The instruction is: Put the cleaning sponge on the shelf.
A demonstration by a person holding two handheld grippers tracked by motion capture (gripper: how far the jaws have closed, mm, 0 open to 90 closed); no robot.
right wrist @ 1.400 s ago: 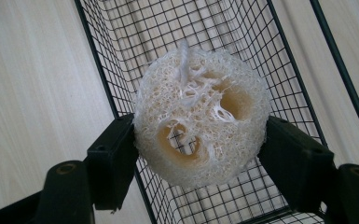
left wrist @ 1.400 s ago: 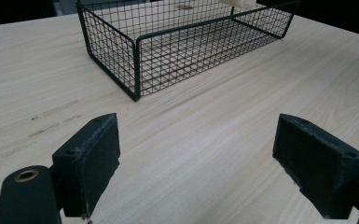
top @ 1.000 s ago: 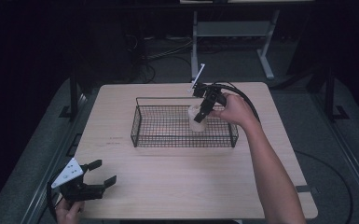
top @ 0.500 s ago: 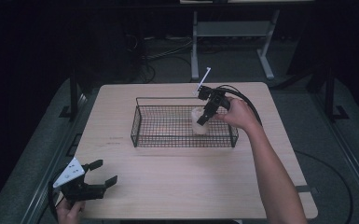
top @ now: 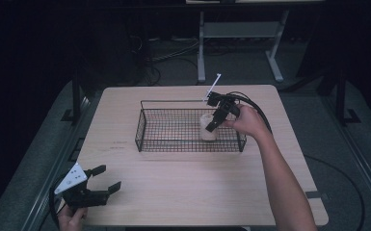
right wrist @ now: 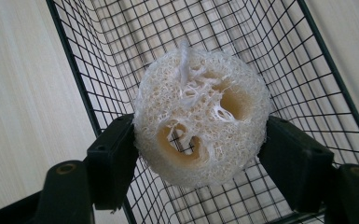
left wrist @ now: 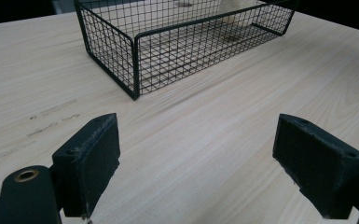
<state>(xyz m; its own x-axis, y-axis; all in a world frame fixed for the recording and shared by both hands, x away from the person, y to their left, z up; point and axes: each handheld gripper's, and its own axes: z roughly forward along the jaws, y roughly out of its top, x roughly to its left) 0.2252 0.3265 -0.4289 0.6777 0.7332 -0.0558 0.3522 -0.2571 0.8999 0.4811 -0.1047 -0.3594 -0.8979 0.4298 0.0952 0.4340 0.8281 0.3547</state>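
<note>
My right claw (right wrist: 198,149) is clamped on the pale, fibrous round loofah slice (right wrist: 200,116), hanging inside the black wire mesh basket (right wrist: 307,56) below; release remains. My left claw (left wrist: 196,163) rests open, well away.

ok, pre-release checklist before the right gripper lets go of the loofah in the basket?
1. Grip: right gripper shut on the loofah, pads on both sides: ok.
2. Position: loofah over the wire basket, inside its walls near the right end: ok.
3. Loofah resting on the basket floor: cannot tell.
4. Drop zone: bare mesh under the loofah: ok.
5. Left gripper open at the table's near left corner, apart from the basket: ok.
</note>
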